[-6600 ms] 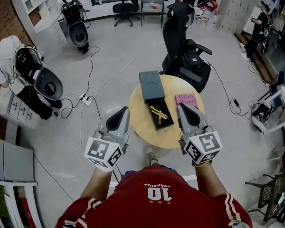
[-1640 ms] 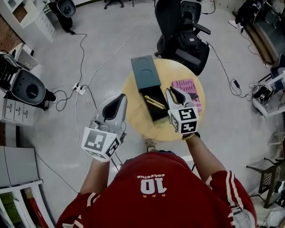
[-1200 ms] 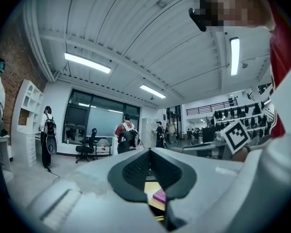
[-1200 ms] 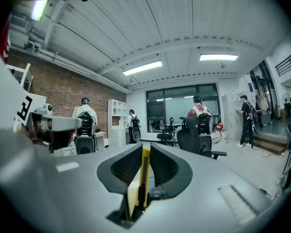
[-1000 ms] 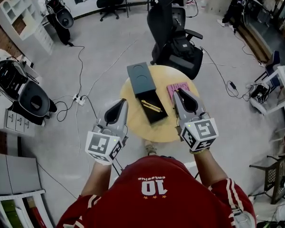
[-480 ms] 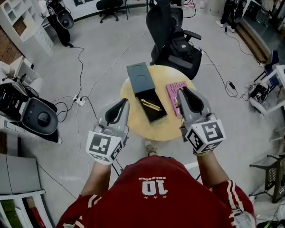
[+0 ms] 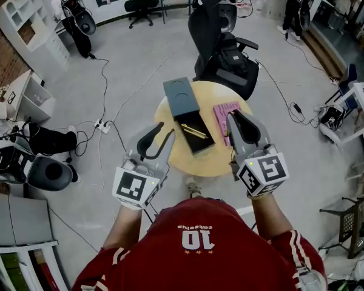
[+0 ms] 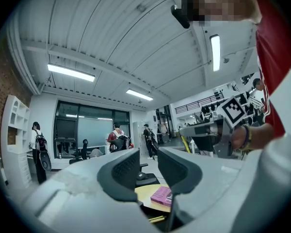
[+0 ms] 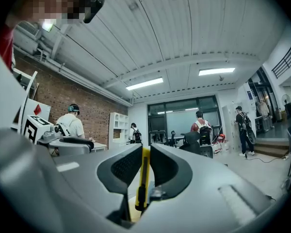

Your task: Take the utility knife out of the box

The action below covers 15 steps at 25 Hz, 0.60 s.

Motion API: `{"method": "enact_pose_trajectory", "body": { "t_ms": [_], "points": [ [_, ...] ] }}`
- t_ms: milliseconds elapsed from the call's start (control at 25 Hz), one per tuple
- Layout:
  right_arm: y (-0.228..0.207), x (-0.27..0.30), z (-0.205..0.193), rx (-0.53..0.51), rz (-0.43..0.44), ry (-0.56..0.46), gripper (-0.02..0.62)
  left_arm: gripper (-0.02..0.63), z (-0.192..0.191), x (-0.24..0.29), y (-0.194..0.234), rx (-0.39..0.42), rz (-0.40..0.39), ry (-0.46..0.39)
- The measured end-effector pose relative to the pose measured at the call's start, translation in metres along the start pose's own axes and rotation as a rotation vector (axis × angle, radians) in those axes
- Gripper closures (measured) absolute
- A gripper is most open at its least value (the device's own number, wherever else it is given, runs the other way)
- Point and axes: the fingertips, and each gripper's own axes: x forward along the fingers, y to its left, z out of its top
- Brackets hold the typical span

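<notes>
A dark box (image 7: 201, 143) lies open on the round wooden table (image 7: 209, 162), with its lid (image 7: 181, 97) flipped back and a gold item (image 7: 194, 131) inside. The yellow utility knife (image 9: 143, 178) stands on edge between the pads of my right gripper (image 9: 144, 152), which is shut on it. In the head view this right gripper (image 7: 238, 117) hangs over the pink book (image 7: 223, 113), right of the box; the knife is hidden there. My left gripper (image 7: 165, 130) hovers at the table's left edge. Its jaws are opening, and nothing is between them (image 8: 149, 164).
A black office chair (image 7: 227, 53) with a bag stands just beyond the table. Cables run over the floor at left (image 7: 106, 123). White shelves (image 7: 33, 17) and round black machines (image 7: 45, 171) stand at the left. People stand at the back of the room.
The left gripper's jaws were together and now stand apart. The right gripper has drawn back from the box to over the pink book, still closed.
</notes>
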Motion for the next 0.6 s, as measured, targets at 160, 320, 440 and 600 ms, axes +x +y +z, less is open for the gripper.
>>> {"method": "enact_pose_trajectory", "body": {
  "t_ms": [160, 320, 440, 600],
  "points": [
    [0.003, -0.001, 0.000, 0.000, 0.001, -0.001, 0.548, 0.485, 0.004, -0.001, -0.007, -0.005, -0.039, -0.017],
    [0.005, -0.005, -0.001, 0.003, -0.004, -0.001, 0.548, 0.463, 0.005, -0.001, -0.012, -0.015, -0.057, -0.021],
    [0.005, -0.009, -0.003, 0.012, -0.008, 0.001, 0.547, 0.463, 0.006, -0.002, -0.014, -0.022, -0.057, -0.022],
    [0.005, -0.012, -0.008, 0.015, -0.020, 0.007, 0.546, 0.463, 0.000, -0.004, -0.017, -0.013, -0.086, -0.015]
  ]
}}
